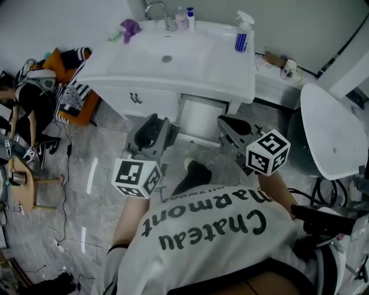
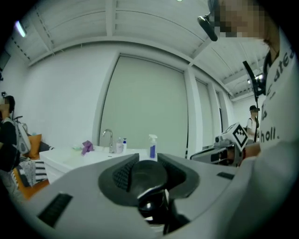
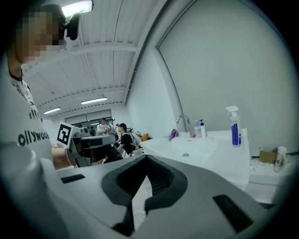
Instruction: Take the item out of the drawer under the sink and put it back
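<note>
Below the white sink, the vanity drawer stands pulled open; I cannot make out its inside. My left gripper hovers in front of the vanity, just left of the drawer, shut on a dark round item. In the left gripper view the item is a black rounded thing with a shiny metal part, wedged between the jaws of that gripper. Right of the drawer, my right gripper is raised; its own view shows the right gripper with tips touching and nothing held.
A spray bottle, a faucet, small bottles and a purple cloth sit on the sink top. A white toilet lid is at right. A chair with clothes and floor cables lie left. People stand farther off.
</note>
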Demonstrator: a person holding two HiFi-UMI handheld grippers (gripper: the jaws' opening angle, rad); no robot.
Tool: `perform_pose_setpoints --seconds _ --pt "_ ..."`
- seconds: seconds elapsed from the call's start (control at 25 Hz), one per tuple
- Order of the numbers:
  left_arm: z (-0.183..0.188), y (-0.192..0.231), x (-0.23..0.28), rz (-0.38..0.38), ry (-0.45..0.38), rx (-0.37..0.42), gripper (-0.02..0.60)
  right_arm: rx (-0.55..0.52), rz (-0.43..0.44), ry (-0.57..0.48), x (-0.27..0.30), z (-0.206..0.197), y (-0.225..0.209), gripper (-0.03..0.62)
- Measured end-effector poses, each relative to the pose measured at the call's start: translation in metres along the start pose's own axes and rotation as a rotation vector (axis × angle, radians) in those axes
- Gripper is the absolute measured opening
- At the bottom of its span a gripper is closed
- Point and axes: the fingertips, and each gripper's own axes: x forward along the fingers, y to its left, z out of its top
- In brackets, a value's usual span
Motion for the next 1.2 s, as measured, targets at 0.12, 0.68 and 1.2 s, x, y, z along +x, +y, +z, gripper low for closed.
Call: perform_pose_setpoints --seconds 0.12,0.68,1.2 --pt "0.003 0.002 -0.037 0.049 -0.015 0.011 0.124 -0.019 0.045 0.012 0.004 -0.005 0.027 0.011" --pt "0.007 0.047 -0.169 0.316 -0.059 -0.053 0.124 -0.091 0.335 0.001 0.057 -0.002 0.132 0.011" --pt "0.010 0.140 -0.210 0.376 -0.072 -0.081 0.124 -0.204 0.350 0.062 0.157 0.007 0.172 0.011"
